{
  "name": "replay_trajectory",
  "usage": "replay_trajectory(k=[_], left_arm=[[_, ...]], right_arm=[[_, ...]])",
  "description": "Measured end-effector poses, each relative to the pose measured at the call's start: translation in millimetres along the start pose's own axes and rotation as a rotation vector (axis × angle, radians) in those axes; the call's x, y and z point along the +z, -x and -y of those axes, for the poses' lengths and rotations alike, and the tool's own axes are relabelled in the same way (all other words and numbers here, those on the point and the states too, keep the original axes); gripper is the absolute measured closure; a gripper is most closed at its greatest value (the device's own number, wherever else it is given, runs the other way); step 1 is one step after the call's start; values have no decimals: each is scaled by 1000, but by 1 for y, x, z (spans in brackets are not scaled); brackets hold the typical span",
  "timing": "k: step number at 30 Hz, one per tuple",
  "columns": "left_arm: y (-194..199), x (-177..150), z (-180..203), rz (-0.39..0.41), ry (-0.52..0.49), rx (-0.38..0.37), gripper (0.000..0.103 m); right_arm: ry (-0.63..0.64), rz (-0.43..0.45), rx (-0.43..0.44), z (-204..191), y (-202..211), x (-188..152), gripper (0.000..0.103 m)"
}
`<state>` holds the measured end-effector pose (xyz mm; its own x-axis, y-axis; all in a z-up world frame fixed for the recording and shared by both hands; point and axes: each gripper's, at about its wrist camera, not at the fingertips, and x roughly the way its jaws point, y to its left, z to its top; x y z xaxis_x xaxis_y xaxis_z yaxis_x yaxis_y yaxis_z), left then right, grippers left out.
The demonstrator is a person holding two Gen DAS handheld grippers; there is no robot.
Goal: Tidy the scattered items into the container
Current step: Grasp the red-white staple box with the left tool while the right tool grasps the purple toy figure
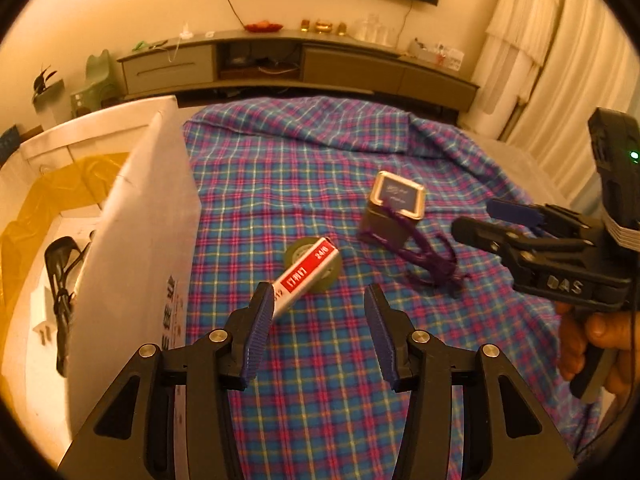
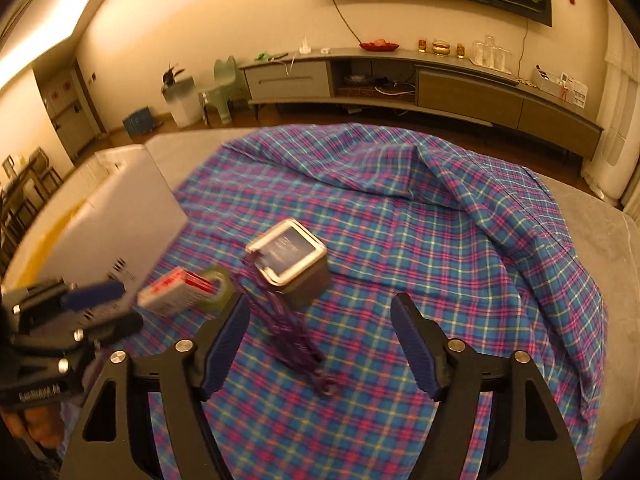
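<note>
Container, the white box, sits at the left edge of my plaid cloth; the tin stands mid-cloth with a purple cord draped off it; the red-and-white staple box leans on a tape roll near the box; my left hand-held gripper and right hand-held gripper both hang spread apart, holding nothing.

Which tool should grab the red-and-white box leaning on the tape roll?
Left. The left tool is open with the staple box just off its fingertips, beside the cardboard box. The right tool faces the tin instead.
</note>
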<state>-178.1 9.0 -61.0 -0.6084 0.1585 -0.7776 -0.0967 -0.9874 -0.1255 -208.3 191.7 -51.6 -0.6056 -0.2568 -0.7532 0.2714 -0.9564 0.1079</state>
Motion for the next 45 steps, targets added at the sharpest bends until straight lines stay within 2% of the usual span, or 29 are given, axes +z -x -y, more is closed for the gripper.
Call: replay_trajectory(k=[7, 11, 12, 14, 15, 19, 21, 24, 31, 37, 38, 41, 43, 44, 45], left_arm=[[-20, 3, 2, -2, -19, 39, 50], [-25, 7, -3, 14, -7, 57, 49], [-25, 7, -5, 16, -1, 54, 49], [-26, 8, -6, 15, -3, 48, 50], [-25, 8, -6, 14, -4, 40, 51], [-18, 7, 2, -1, -8, -48, 52], [-17, 5, 8, -5, -28, -65, 52], [-18, 1, 16, 6, -72, -35, 50], [-40, -7, 13, -43, -75, 4, 50], [-38, -11, 14, -51, -90, -18, 49], [-42, -13, 14, -71, -95, -15, 49], [-41, -17, 19, -66, -117, 15, 47], [-37, -19, 20, -99, -76, -37, 47], [-35, -20, 21, -124, -58, -107, 47], [-32, -22, 26, -167, -58, -210, 47]], right_arm=[[88, -47, 55, -2, -23, -12, 25], [146, -75, 44, -13, -40, -23, 27], [153, -88, 46, -15, -44, -25, 45], [151, -122, 60, -17, -50, -28, 72], [153, -112, 51, -18, -49, -29, 75], [129, -124, 71, -17, -50, -31, 77], [119, -125, 71, -17, -49, -32, 78], [96, -124, 81, -17, -46, -32, 78], [22, -122, 117, -14, -43, -31, 78], [-4, -119, 127, -11, -37, -32, 78], [-7, -117, 127, -10, -36, -31, 78], [-14, -113, 131, -8, -33, -31, 78], [-20, -115, 134, -7, -33, -31, 78], [-22, -116, 135, -7, -33, -32, 78], [-24, -117, 135, -7, -33, -32, 78]])
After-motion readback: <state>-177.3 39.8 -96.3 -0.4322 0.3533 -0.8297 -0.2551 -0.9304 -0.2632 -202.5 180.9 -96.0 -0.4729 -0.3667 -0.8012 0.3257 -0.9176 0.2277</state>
